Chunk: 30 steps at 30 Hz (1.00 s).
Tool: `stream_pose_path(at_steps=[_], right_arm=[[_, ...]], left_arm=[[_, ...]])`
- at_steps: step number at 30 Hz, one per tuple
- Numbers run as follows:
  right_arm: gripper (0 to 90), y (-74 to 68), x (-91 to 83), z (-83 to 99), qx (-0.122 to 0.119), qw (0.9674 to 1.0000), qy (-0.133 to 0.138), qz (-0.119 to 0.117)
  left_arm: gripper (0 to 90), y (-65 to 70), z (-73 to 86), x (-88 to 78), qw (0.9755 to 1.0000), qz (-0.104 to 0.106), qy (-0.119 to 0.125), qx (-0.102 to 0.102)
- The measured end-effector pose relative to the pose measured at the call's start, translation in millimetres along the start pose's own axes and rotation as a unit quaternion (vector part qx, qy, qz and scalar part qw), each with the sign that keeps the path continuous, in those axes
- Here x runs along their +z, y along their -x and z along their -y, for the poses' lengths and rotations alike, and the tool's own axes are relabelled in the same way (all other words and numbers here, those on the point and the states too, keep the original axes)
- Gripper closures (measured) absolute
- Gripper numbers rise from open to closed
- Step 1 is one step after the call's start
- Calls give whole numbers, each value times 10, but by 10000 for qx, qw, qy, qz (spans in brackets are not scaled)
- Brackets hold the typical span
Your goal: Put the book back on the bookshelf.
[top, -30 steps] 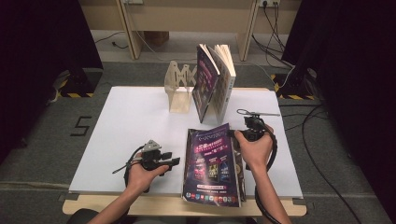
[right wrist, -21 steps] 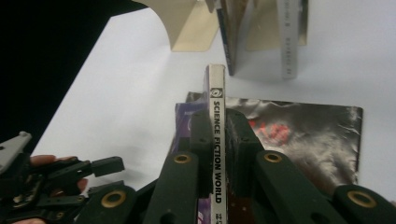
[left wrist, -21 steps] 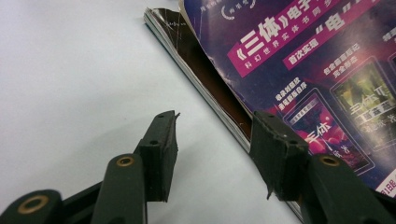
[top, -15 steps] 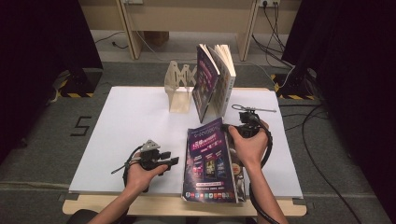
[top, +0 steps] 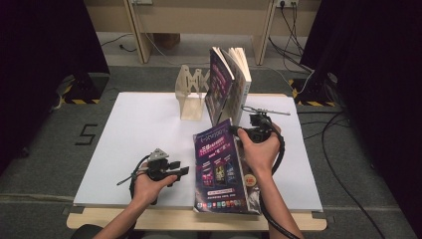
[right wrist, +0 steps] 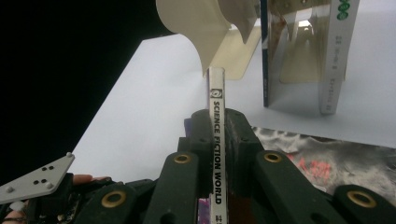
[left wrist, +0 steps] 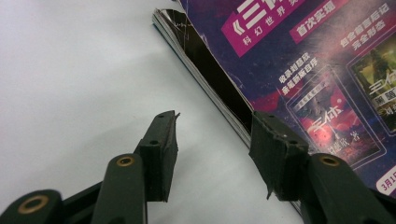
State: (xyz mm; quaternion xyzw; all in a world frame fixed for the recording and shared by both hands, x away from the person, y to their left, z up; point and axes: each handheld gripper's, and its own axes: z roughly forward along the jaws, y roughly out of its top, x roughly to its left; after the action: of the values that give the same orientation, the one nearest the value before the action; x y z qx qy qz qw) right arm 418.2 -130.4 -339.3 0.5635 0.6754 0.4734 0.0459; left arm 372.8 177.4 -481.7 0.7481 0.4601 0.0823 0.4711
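A purple-covered magazine (top: pixel 219 167) lies near the table's front edge, its right side lifted so the cover tilts toward the left. My right gripper (top: pixel 251 130) is shut on its spine, which reads "SCIENCE FICTION WORLD" (right wrist: pixel 217 140) and stands upright between the jaws of the right gripper (right wrist: pixel 217 114). My left gripper (top: pixel 181 171) rests on the table just left of the magazine, open. In the left gripper view the left gripper (left wrist: pixel 215 126) has bare table between its fingers, and the magazine's (left wrist: pixel 299 70) lower edge runs by the right finger (left wrist: pixel 275 154).
Under the lifted magazine lies another with a grey cover (right wrist: pixel 327 158). A wooden rack (top: pixel 191 97) stands at the table's back, with upright books (top: pixel 226 92) leaning beside it. The white table (top: pixel 139 129) has free room to the left.
My right gripper has risen and drawn toward the left with the spine, so the magazine has tipped up further. The left hand has stayed put.
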Motion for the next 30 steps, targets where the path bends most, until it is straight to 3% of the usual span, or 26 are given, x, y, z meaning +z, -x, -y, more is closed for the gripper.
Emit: stream_pose_path(at_steps=[14, 16, 30], right_arm=[[836, -110, -71, -109, 35, 9988, 463, -166], [835, -138, -95, -147, -97, 9982, 590, -38], [835, -266, -133, -282, -198, 9943, 1044, -59]], left_arm=[[504, -16, 2, -17, 10000, -23, 16, -39], [504, -20, 2, -17, 10000, -28, 13, -39], [504, -34, 0, -25, 10000, -33, 36, -50]])
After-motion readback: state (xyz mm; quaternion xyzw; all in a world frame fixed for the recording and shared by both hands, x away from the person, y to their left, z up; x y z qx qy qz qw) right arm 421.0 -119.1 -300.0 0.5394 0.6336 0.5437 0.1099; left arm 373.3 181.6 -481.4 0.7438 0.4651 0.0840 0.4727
